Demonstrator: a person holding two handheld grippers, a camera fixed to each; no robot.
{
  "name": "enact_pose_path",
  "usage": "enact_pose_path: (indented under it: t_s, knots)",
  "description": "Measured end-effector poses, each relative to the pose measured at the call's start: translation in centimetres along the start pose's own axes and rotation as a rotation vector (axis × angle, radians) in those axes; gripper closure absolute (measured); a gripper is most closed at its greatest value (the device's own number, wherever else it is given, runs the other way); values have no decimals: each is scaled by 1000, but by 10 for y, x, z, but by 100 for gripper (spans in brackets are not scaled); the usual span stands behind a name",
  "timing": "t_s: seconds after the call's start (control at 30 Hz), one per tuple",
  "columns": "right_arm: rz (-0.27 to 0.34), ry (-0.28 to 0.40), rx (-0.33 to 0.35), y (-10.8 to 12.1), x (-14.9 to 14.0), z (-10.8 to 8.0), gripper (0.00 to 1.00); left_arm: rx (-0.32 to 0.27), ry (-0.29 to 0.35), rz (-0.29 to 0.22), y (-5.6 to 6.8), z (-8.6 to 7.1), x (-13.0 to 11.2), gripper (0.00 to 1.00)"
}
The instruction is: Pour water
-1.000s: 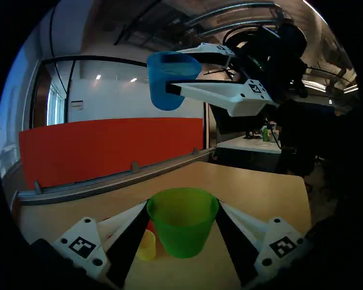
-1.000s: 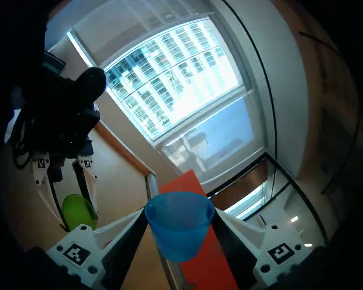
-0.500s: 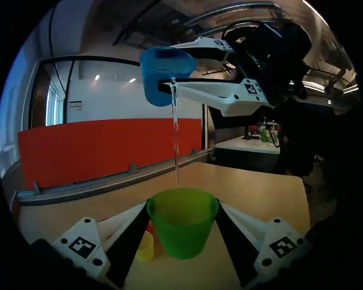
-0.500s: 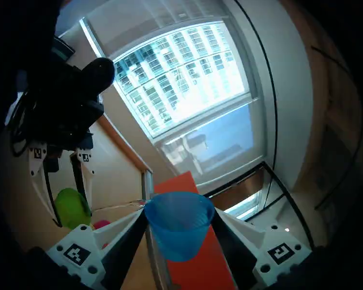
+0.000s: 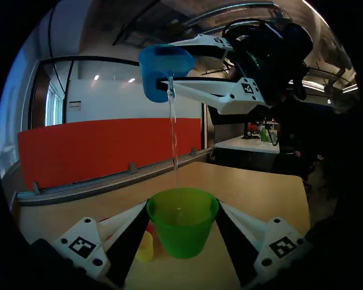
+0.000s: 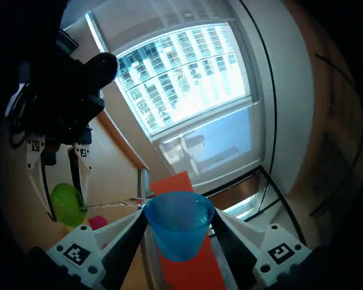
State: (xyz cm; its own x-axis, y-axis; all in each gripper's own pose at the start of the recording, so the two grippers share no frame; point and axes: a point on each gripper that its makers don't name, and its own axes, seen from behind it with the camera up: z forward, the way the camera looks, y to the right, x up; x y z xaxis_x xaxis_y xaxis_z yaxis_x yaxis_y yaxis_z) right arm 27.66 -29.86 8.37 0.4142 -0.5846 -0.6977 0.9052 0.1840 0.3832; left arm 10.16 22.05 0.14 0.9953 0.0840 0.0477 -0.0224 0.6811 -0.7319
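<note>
Right gripper (image 6: 179, 212) pinches the tipped blue cup (image 6: 179, 227) mid-wall; left gripper (image 5: 181, 209) pinches the green cup (image 5: 183, 224); both probably light, squashable plastic.

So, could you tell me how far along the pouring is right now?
Done: the right gripper holds the blue cup tilted above the green cup, gripped by the left gripper. In hand: a thin water stream falls from the blue rim into the green cup. Left: finishing the pour and righting the blue cup; how much remains is unclear.
</note>
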Motion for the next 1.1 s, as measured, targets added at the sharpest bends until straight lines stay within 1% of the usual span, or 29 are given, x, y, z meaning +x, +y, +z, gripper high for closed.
enact_pose_path:
  t_s: [1.1]
  knots:
    - [-133,-7,-18,10,3,4,9,5,6,-2,-2,-1,3,11]
